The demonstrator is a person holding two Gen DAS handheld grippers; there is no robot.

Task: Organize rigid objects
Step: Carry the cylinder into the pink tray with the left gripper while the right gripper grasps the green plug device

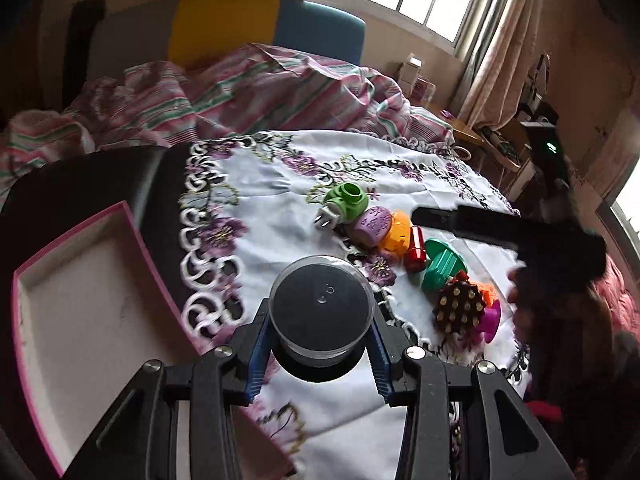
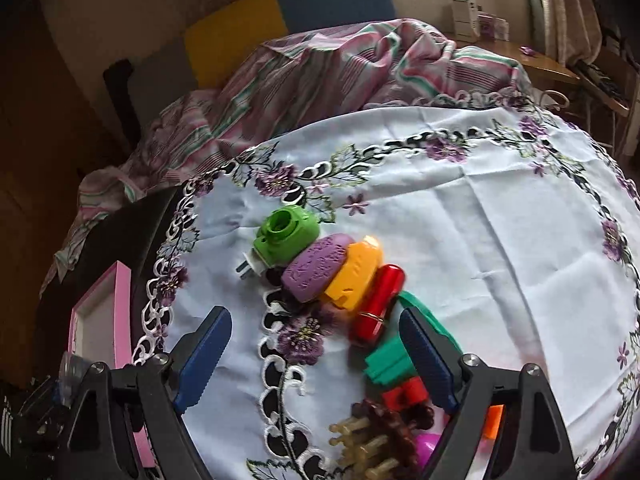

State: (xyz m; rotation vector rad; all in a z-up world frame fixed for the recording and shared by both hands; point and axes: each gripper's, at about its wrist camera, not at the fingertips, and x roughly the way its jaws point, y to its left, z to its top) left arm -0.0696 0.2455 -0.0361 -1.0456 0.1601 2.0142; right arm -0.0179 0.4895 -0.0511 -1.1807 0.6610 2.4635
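Note:
My left gripper (image 1: 320, 320) is shut on a round black jar with a clear lid (image 1: 320, 304), held above the tablecloth's edge beside an open pink box (image 1: 132, 220). A row of small things lies on the cloth: a green plug-in device (image 2: 286, 238), a purple piece (image 2: 316, 266), an orange piece (image 2: 354, 276), a red tube (image 2: 378, 304), a green plastic piece (image 2: 388, 360) and a brown studded brush (image 2: 380, 440). My right gripper (image 2: 314, 320) is open over the near end of the row. Its right finger (image 2: 424, 352) overlaps the green piece.
The embroidered white tablecloth (image 2: 480, 220) covers a dark table, whose bare left edge bears the pink box (image 2: 120, 312). A striped blanket (image 1: 260, 88) is heaped behind. A magenta spool (image 1: 492, 320) lies by the brush. Shelves and a window stand at the far right.

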